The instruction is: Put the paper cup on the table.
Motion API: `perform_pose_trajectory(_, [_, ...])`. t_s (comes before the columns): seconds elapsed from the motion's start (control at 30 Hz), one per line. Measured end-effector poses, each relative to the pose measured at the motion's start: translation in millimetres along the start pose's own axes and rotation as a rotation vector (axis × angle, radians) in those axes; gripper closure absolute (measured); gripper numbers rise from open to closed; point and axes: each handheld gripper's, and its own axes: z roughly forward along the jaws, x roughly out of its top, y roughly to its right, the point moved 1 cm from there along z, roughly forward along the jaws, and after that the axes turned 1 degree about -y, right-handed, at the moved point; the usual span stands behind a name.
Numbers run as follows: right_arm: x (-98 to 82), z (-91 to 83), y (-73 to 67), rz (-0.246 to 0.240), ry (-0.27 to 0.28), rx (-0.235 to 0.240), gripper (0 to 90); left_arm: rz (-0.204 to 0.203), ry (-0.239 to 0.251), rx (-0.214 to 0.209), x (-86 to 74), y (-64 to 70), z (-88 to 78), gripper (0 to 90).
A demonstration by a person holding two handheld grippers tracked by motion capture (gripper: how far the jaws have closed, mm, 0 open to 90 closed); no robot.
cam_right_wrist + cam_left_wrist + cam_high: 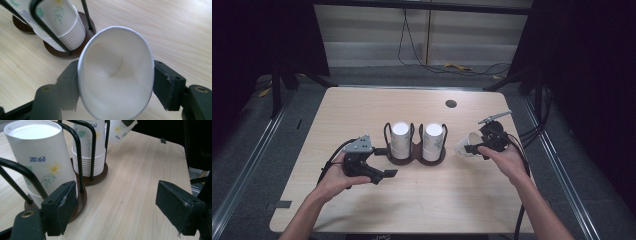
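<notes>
Nearest my high camera, my left claw (382, 170) rests low on the pale wood-grain table (422, 205), jaws spread wide and empty, just beside the rack (414, 156). That rack is thin black wire loops on a dark round-lobed wooden base, holding two stacks (401, 140) of upturned paper cups. My left gripper view adds what the high view cannot: daisy prints, blue lettering and ribbed stacked rims. Right of the rack, my right claw (476, 148) is clenched on a single white paper cup (466, 143), held tilted above the table. My right gripper view looks into its squeezed, oval mouth (117, 72), smooth inside.
</notes>
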Motion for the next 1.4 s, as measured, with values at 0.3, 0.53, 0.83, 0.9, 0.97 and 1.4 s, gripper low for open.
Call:
perform_pose_trajectory(0.3, [8.2,10.6,8.1,0.023,-0.116,-0.036,30.0,0.005,0.009,0.018,-5.9,1.1,-10.3,17.3])
perform_pose_trajectory(0.53, [14.3,21.0,13.5,0.028,-0.202,-0.074,29.1,0.008,0.029,0.005,-5.8,0.0,-12.4,17.2])
perform_pose_trajectory(0.83, [21.0,30.9,11.7,0.019,-0.259,-0.135,26.7,0.014,0.021,-0.001,-7.0,1.2,-11.0,17.1])
perform_pose_trajectory(0.9, [22.5,34.3,11.4,0.023,-0.253,-0.145,24.6,0.014,0.023,-0.005,-7.2,1.5,-10.7,17.0])
perform_pose_trajectory(0.97, [22.7,35.0,11.9,0.021,-0.249,-0.145,23.8,0.015,0.023,-0.004,-7.2,1.2,-10.7,17.0])
perform_pose_trajectory(1.4, [20.0,45.6,14.8,0.06,-0.184,-0.126,18.8,0.007,0.023,-0.003,-8.0,0.3,-11.1,17.0])
